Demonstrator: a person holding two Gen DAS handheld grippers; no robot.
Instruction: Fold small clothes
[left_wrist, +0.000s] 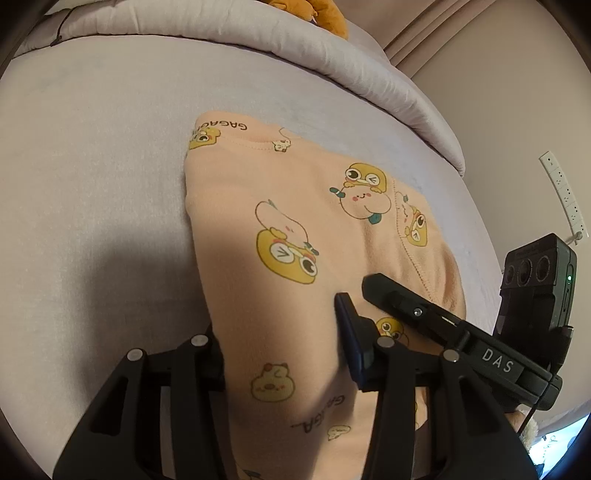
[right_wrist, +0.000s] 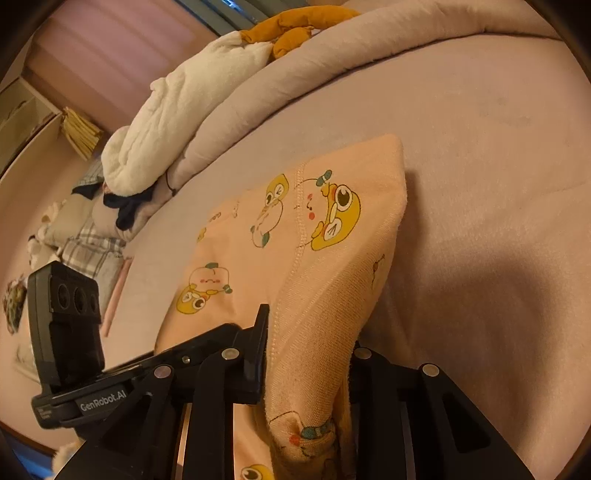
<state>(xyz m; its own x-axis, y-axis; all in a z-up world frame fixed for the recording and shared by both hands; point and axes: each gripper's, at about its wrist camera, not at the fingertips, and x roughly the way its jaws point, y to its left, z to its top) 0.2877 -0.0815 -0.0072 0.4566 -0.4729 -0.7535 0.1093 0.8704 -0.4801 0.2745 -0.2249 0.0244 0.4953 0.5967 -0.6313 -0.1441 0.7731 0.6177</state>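
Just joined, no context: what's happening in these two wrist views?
A person with two handheld grippers is folding a small peach cartoon-print knit garment on a mauve bed sheet. The right gripper is clamped on a bunched edge of it. The left gripper has fabric between its fingers, seemingly gripped. The far end lies flat.

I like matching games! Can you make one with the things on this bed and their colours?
Things:
1. small garment
2. rolled blanket
3. plush toy
4. bed sheet

Colours:
A. white
B. pale lilac
C. peach with yellow cartoons
D. orange-brown

Pairs: 1-C, 2-A, 3-D, 4-B
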